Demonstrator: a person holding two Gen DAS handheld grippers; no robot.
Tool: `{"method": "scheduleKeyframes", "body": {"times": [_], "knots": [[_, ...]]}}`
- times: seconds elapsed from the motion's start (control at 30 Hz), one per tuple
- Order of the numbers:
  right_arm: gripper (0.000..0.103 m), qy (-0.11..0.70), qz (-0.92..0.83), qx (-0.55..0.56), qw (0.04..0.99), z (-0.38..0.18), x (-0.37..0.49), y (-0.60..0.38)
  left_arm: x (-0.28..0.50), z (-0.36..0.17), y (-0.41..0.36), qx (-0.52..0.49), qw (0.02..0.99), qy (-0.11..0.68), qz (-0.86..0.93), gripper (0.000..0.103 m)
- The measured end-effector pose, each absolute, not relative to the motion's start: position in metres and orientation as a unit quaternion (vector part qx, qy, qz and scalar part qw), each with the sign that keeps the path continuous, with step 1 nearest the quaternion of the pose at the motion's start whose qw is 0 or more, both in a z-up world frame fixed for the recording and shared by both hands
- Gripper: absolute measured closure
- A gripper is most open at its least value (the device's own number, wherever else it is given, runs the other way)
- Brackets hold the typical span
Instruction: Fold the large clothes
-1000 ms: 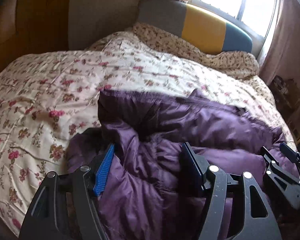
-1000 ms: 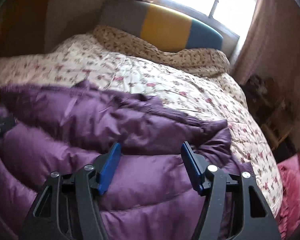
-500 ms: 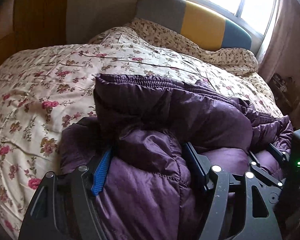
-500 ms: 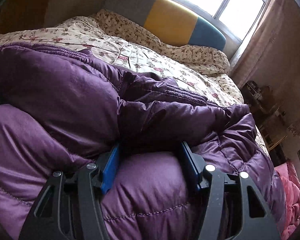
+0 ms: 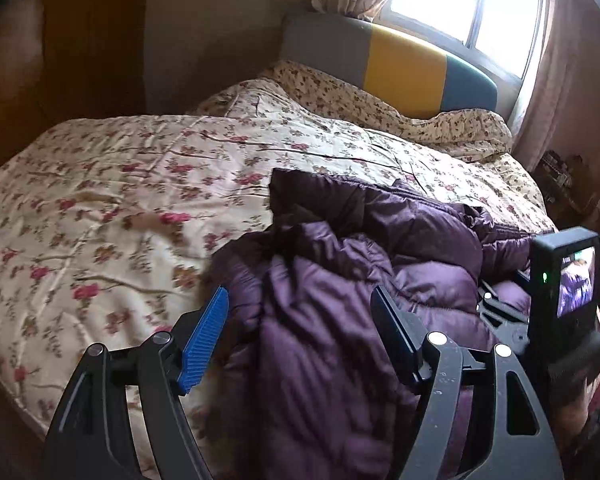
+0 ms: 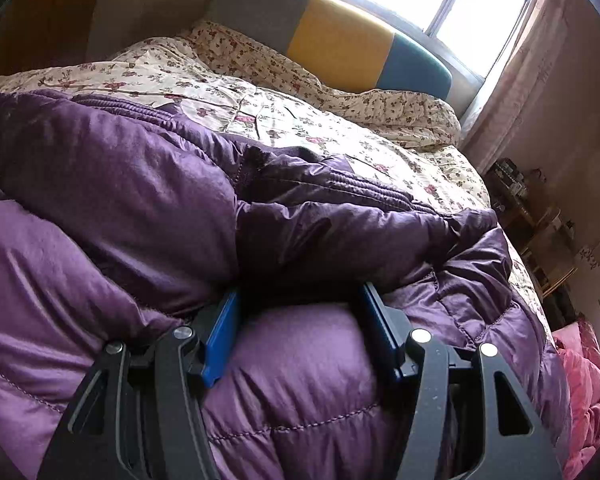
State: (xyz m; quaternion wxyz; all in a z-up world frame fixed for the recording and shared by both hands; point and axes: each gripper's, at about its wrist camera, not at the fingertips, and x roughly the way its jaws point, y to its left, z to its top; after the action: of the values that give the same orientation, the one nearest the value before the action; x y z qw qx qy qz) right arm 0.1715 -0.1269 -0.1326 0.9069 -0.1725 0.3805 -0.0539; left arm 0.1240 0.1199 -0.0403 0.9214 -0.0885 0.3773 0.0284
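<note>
Jaws of the left gripper (image 5: 300,328) are opening above the purple jacket (image 5: 340,280) — right gripper (image 6: 298,320), angled down, clamps it.

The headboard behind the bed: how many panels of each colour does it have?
On the headboard:
Grey panels: 1
Yellow panels: 1
Teal-blue panels: 1
Total: 3

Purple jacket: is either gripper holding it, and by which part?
The right gripper clamps a puffy fold of the purple jacket near its front edge. The left gripper is opening; its pads are clear of the fabric.
</note>
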Motion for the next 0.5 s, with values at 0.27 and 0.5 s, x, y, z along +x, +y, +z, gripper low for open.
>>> {"method": "scheduleKeyframes", "body": {"times": [0.27, 0.5], "knots": [[0.044, 0.380, -0.053, -0.171, 0.907, -0.132, 0.172, -0.127, 0.105, -0.050, 0.139, -0.102, 0.913, 0.394, 0.011, 0.030], [0.044, 0.382, -0.048, -0.161, 0.909, -0.131, 0.171, -0.130, 0.094, -0.076, 0.178, -0.234, 0.877, 0.414, -0.068, 0.023]]}}
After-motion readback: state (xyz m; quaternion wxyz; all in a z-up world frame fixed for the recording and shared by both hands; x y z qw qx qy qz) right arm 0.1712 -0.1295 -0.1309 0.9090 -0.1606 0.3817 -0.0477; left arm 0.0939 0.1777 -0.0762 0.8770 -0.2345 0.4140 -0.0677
